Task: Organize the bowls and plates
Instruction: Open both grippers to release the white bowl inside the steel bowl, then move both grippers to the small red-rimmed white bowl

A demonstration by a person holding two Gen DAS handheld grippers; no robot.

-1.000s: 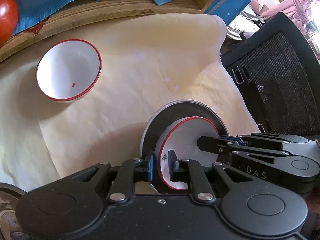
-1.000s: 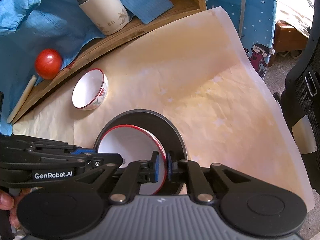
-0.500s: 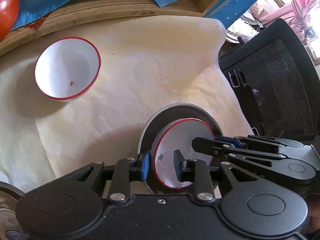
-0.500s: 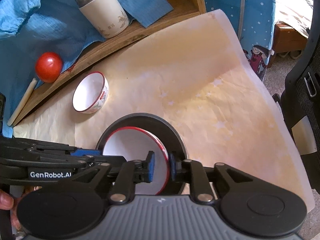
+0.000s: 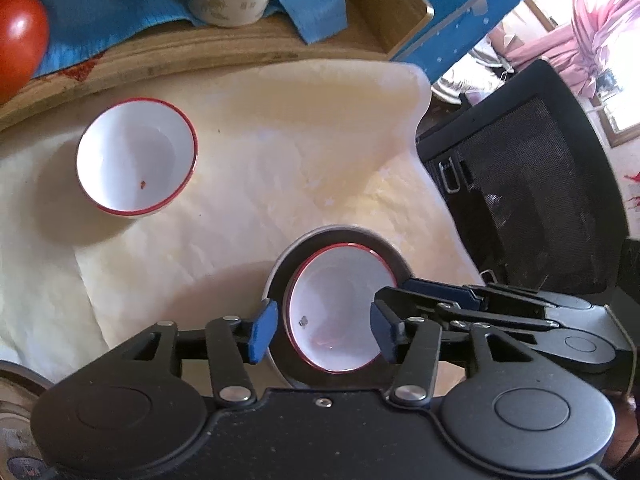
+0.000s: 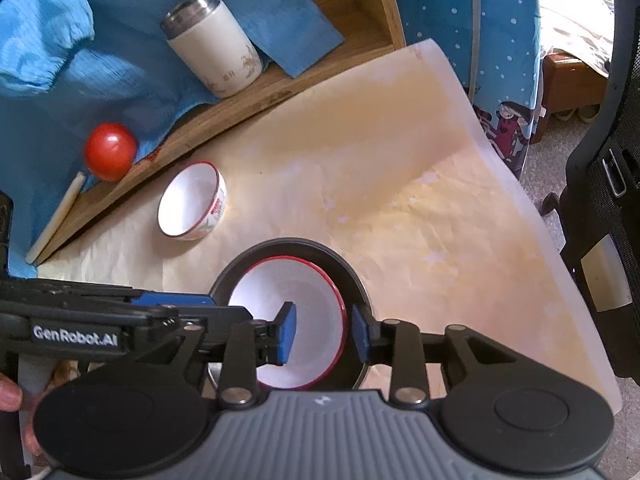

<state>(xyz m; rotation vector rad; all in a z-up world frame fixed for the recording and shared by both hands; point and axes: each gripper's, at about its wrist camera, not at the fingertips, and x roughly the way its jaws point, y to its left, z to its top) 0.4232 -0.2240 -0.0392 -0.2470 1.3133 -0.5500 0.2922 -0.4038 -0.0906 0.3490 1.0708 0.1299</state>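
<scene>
A white bowl with a red rim (image 5: pixel 336 304) sits in a dark round plate (image 5: pixel 316 240) near the front of the table; it also shows in the right wrist view (image 6: pixel 296 292) on the plate (image 6: pixel 352 276). My left gripper (image 5: pixel 322 330) is open, its jaws on either side of the bowl's left rim. My right gripper (image 6: pixel 324 336) is open, its jaws astride the bowl's right rim. A second red-rimmed bowl (image 5: pixel 136 160) stands alone at the back left, also in the right wrist view (image 6: pixel 192 202).
A wooden tray (image 6: pixel 248 96) at the back holds a white thermos (image 6: pixel 212 46), a red tomato (image 6: pixel 110 150) and blue cloth (image 6: pixel 80 60). A black mesh chair (image 5: pixel 520 184) stands at the right. A metal lid (image 5: pixel 16 396) lies at the front left.
Both grippers were shut on the bowl's rim a second ago; both have opened and let go. The bowl now rests level in the dark plate.
</scene>
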